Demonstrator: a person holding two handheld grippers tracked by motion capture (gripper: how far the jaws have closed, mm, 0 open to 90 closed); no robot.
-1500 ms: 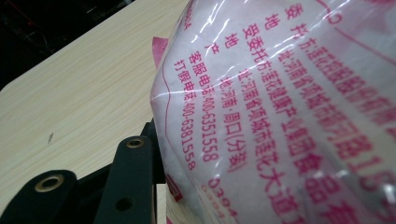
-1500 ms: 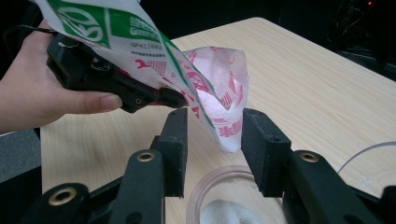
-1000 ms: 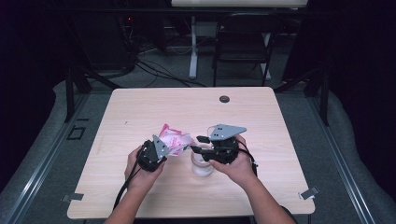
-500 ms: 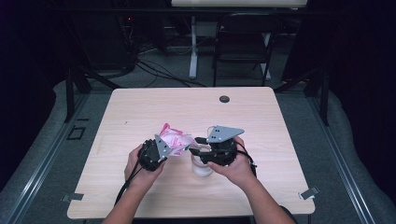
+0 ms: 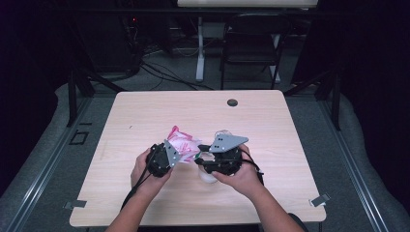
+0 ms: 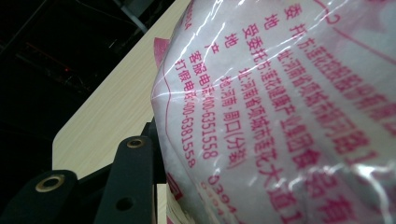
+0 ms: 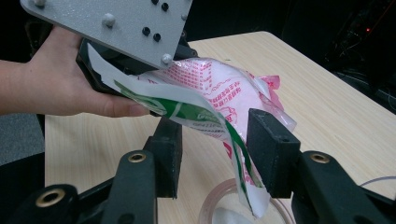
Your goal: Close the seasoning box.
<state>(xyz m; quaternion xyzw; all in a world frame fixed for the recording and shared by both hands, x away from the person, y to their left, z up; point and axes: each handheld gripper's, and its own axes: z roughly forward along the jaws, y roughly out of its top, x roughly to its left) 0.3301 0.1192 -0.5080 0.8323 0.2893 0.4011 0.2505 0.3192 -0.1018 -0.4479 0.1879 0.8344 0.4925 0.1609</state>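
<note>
A pink-and-white printed plastic bag (image 5: 183, 145) is held up over the middle of the wooden table (image 5: 270, 121), with my left gripper (image 5: 177, 153) shut on it. In the left gripper view the bag (image 6: 289, 116) presses against one black finger (image 6: 133, 182) and hides the other. My right gripper (image 7: 219, 154) stands open, and the bag's torn green-and-white corner (image 7: 205, 121) hangs between its pads without being squeezed. Under that corner stands a clear round cup (image 7: 212, 207), which shows as a white cup (image 5: 208, 176) under the right hand.
The left hand (image 7: 60, 79) and the left gripper's grey plate (image 7: 116, 18) sit close in front of the right gripper. A black round cap (image 5: 232, 102) lies near the table's far edge. A dark chair (image 5: 251, 43) and cables stand beyond the table.
The right gripper has edged slightly left toward the bag. The left gripper and the bag have kept still.
</note>
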